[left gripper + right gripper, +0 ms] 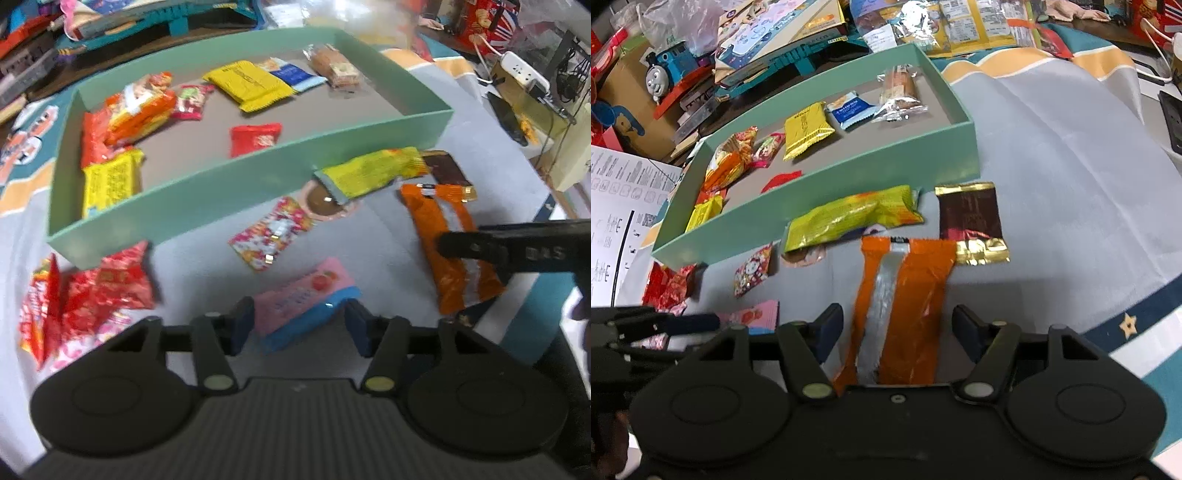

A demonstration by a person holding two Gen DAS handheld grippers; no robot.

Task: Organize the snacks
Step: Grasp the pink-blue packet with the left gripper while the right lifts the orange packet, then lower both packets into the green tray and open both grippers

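A green tray [236, 192] [827, 199] holds several snack packs. Loose snacks lie on the grey cloth in front of it. My left gripper [301, 325] is open, with a pink and blue pack [303, 299] lying between its fingers. My right gripper [897, 328] is open, its fingers on either side of an orange pack with a silver stripe [905, 295]; that pack also shows in the left wrist view [443, 236], with a right finger [509, 253] over it. A yellow-green pack [849, 218] and a dark brown pack [969, 218] lie by the tray's front wall.
Red packs [92, 295] are piled at the left near the tray's corner. A small flowered candy pack [269, 236] lies mid-cloth. Books, a toy train [670, 70] and papers crowd the area behind the tray. A power strip [524, 72] sits at the far right.
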